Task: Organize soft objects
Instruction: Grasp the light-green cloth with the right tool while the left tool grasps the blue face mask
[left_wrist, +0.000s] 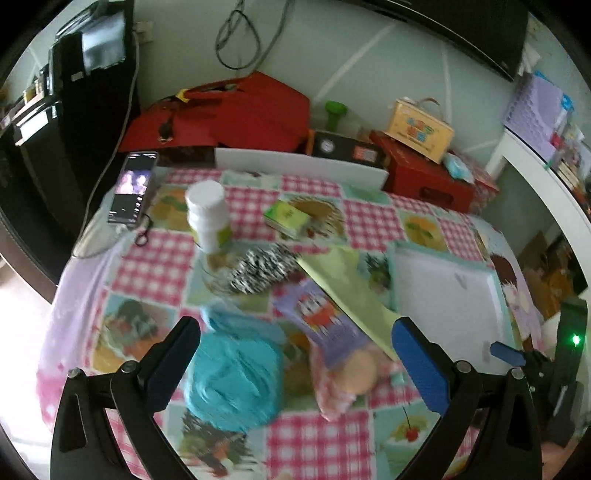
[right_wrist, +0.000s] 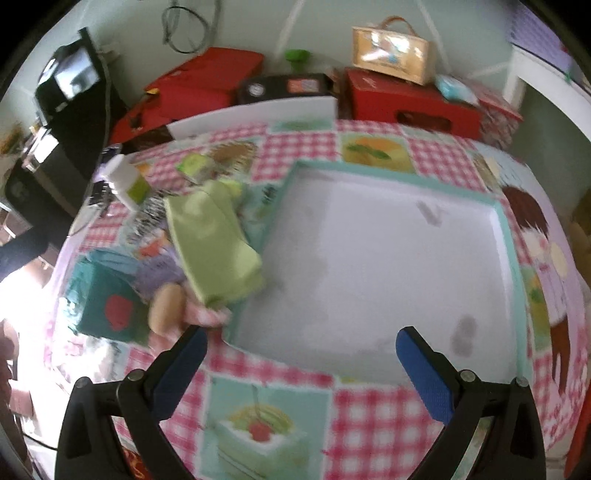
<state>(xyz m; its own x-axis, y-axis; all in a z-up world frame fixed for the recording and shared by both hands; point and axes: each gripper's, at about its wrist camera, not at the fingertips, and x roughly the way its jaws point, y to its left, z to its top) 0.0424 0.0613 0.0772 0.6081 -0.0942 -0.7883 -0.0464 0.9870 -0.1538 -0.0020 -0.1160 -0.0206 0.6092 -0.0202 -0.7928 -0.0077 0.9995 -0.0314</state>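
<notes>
A counter (left_wrist: 310, 439) covered in a pink checked cloth with food pictures holds a cluster of soft things. Going from left to right in the left wrist view: a phone (left_wrist: 133, 188) at the far left edge, a white bottle (left_wrist: 207, 216), a zebra-striped bundle (left_wrist: 264, 267), a crumpled teal cloth (left_wrist: 234, 384), a purple patterned sock (left_wrist: 321, 325) and a folded green cloth (left_wrist: 347, 280) whose end reaches the rim of a shallow white tray (right_wrist: 502, 221). The left gripper (left_wrist: 295, 365) hangs above the teal cloth and sock, jaws wide apart, holding nothing. The right gripper (right_wrist: 301, 373) hangs over the tray's near edge, jaws equally wide, empty.
</notes>
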